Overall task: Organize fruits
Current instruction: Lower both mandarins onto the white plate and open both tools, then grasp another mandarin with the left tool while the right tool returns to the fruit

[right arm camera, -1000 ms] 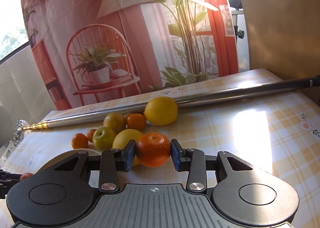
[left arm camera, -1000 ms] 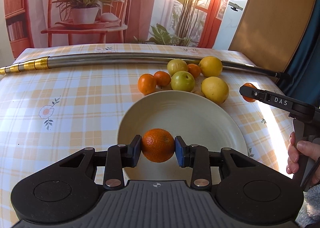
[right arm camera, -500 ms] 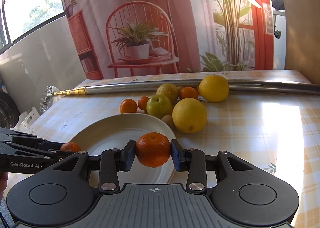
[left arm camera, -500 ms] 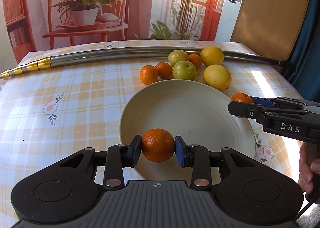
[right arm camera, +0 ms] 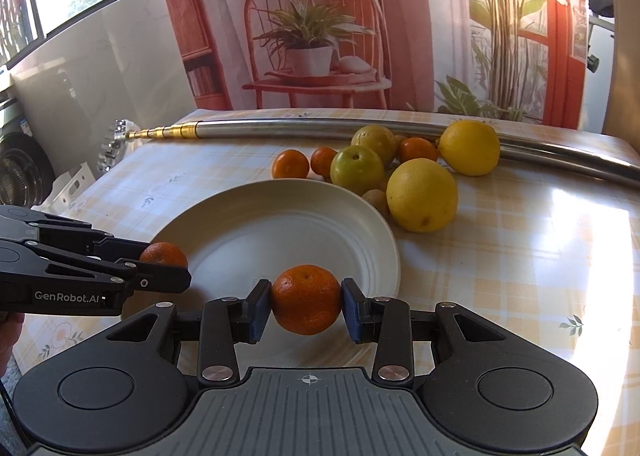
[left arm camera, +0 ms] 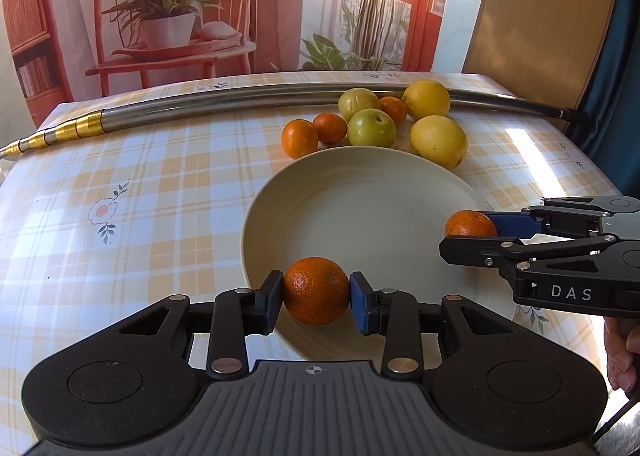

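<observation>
The left gripper (left arm camera: 316, 291) is clamped on a mandarin (left arm camera: 316, 290) pinched between its pads, over the near rim of the cream plate (left arm camera: 360, 192). The right gripper (right arm camera: 306, 300) likewise grips its own mandarin (right arm camera: 306, 299) above the plate's opposite edge. Released from here, either round fruit could roll off the shallow rim; the two tools, close across the plate, might also knock together. Beyond the jaws, the remaining fruit pile (left arm camera: 372, 124) lies just past the plate's far rim against a metal pole (left arm camera: 224, 106).
</observation>
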### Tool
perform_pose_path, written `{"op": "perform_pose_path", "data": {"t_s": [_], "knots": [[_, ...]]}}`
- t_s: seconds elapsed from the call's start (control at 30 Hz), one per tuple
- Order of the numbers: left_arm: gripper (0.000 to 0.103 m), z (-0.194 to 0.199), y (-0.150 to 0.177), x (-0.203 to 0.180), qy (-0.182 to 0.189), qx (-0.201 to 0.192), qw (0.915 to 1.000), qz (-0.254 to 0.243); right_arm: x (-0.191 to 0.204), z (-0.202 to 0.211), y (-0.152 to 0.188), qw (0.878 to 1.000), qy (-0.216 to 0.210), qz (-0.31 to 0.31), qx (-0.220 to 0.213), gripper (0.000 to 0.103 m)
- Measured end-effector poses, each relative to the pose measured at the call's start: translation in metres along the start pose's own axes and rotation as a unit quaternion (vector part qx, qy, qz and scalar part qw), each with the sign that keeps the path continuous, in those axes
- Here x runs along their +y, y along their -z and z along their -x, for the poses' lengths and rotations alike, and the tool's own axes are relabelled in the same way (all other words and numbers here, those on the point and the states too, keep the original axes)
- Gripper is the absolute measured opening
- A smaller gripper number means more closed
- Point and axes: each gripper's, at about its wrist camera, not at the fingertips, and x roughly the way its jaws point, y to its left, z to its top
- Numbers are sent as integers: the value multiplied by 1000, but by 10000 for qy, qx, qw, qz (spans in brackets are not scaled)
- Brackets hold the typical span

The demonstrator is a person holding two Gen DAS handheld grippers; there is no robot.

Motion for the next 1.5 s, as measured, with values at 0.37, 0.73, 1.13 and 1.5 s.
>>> {"op": "perform_pose_path", "data": {"t_s": [0.37,0.73,1.13,1.5], "knots": [[38,-1,1,-3,-54,13,10000,-25,-3,-3,1,9998,110,-40,148,35],[38,4,1,-2,-31,-124,9999,18,-3,4,0,9999,75,-55,-55,56],[62,20,-6,-1,-32,-608,9981,114,-13,22,-7,9981,45,-340,-510,103],[103,41,-15,9,-269,-1008,9941,281,-32,33,-14,9943,462,-718,-637,103]]}}
